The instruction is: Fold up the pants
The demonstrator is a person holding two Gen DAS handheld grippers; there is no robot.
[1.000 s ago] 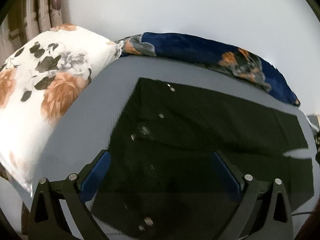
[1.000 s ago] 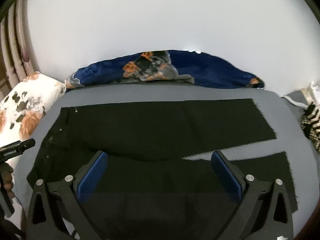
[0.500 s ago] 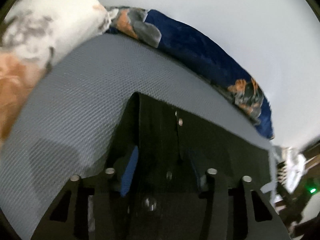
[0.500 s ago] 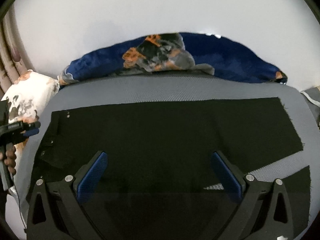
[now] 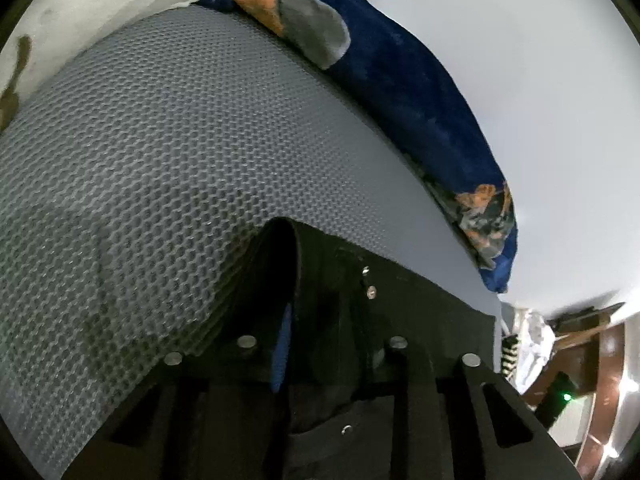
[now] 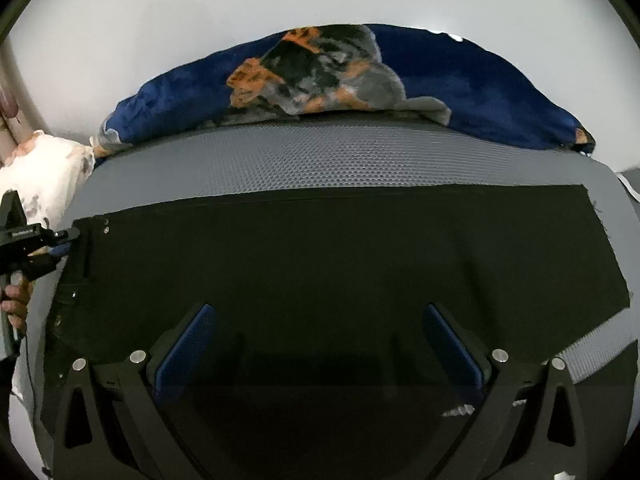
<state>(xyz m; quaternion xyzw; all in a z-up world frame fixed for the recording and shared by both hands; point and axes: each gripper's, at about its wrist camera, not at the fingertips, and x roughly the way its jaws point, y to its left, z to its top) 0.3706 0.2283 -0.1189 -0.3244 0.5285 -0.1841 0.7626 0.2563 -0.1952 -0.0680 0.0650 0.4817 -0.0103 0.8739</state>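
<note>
Black pants [image 6: 340,248] lie flat across a grey mesh mattress [image 6: 320,160], waistband to the left, legs to the right. My left gripper [image 5: 340,344] is at the far waistband corner [image 5: 304,264], near a metal rivet [image 5: 371,290]. Its jaws are closing with a raised fold of the waistband between them; one blue pad [image 5: 282,344] shows beside the fold, and no press on the cloth is visible. From the right wrist view, the left gripper [image 6: 70,236] sits at that same corner. My right gripper [image 6: 320,344] hovers open over the middle of the pants, with nothing between its pads.
A navy floral blanket [image 6: 460,88] is bunched along the far edge of the mattress against a white wall. A white floral pillow [image 6: 44,176] lies at the left end. A person's hand [image 6: 14,300] holds the left gripper. Brown furniture [image 5: 608,360] stands beyond the right end.
The left gripper swung down to the far waistband corner and its jaws narrowed around the cloth. The right gripper dropped closer to the pants, still wide open.
</note>
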